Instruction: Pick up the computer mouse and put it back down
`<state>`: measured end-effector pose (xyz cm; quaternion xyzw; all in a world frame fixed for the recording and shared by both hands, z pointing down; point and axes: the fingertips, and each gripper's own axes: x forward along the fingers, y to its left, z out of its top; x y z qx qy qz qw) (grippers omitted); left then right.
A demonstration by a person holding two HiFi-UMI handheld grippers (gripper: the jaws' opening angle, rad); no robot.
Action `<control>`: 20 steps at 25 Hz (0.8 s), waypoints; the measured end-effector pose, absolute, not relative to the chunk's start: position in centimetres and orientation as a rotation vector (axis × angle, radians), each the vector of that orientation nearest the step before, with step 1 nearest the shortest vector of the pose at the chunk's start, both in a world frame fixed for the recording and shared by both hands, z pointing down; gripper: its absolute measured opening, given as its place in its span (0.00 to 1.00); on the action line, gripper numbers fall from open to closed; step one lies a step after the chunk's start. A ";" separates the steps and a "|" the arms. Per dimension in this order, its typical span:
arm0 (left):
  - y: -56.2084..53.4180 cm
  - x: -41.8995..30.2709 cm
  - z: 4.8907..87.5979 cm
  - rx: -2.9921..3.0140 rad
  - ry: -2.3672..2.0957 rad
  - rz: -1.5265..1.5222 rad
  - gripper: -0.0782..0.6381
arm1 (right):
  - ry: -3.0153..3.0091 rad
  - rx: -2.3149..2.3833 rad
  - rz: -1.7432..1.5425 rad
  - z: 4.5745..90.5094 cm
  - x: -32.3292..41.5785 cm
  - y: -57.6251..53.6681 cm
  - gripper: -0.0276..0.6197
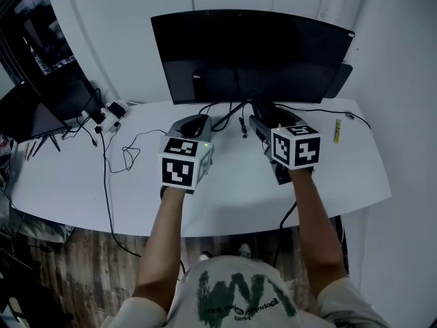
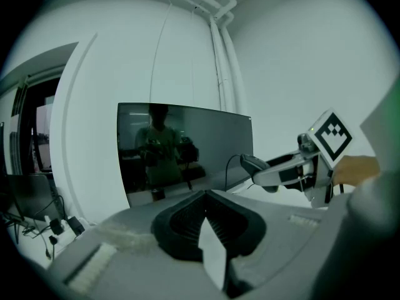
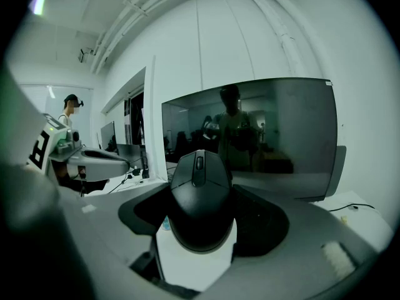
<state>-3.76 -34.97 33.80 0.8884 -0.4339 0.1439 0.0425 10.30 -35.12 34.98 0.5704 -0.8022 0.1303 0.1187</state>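
— Grippers from the head view: where do they sit?

— Both hang over the white worktop (image 1: 82,176), in front of the curved black monitor (image 1: 246,53). The left gripper (image 1: 193,123) and the right gripper (image 1: 259,125) point toward the monitor's foot, side by side and apart from each other. On the left part of the worktop lie thin black cables (image 1: 126,152).

— And the left gripper view?

— Its jaws are pressed together at the tips, with nothing between them. Beyond them stands the monitor. Off to the right, the other gripper carries the black computer mouse (image 2: 254,163) at its tip, and a thin cable arcs beside the mouse's nose.

— Right gripper view?

— The mouse fills the gap between the jaws. Its wheel end points at the monitor and its rounded back faces the camera. The jaws bear on both flanks, so this gripper is clenched on the mouse. White worktop shows beneath it. Whether the mouse rests on that surface or hangs just above it, I cannot tell.
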 end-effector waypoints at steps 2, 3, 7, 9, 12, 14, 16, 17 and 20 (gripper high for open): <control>-35.0 -3.4 34.1 2.716 -1.316 0.442 0.11 | -2.336 1.682 0.384 35.1 11.0 -35.1 0.52; -34.9 -3.1 34.3 2.715 -1.308 0.442 0.11 | -2.330 1.691 0.384 35.2 11.4 -35.1 0.52; -34.7 -1.8 35.4 2.717 -1.267 0.454 0.11 | -2.301 1.721 0.397 35.7 12.8 -35.0 0.52; -34.5 -1.1 35.9 2.720 -1.245 0.461 0.11 | -2.287 1.729 0.408 36.2 13.4 -34.8 0.52; -34.2 0.2 36.6 2.727 -1.211 0.478 0.11 | -2.269 1.739 0.424 37.0 14.3 -34.6 0.52; -34.1 1.0 37.1 2.728 -1.190 0.488 0.11 | -2.257 1.740 0.439 37.6 14.8 -34.4 0.52; -33.9 1.7 37.6 2.726 -1.172 0.495 0.11 | -2.248 1.736 0.456 38.3 15.2 -34.2 0.52; -33.8 2.0 37.9 2.724 -1.163 0.499 0.11 | -2.244 1.733 0.465 38.7 15.4 -34.1 0.52; -33.6 2.7 38.8 2.715 -1.139 0.512 0.11 | -2.227 1.722 0.491 39.8 15.8 -33.8 0.52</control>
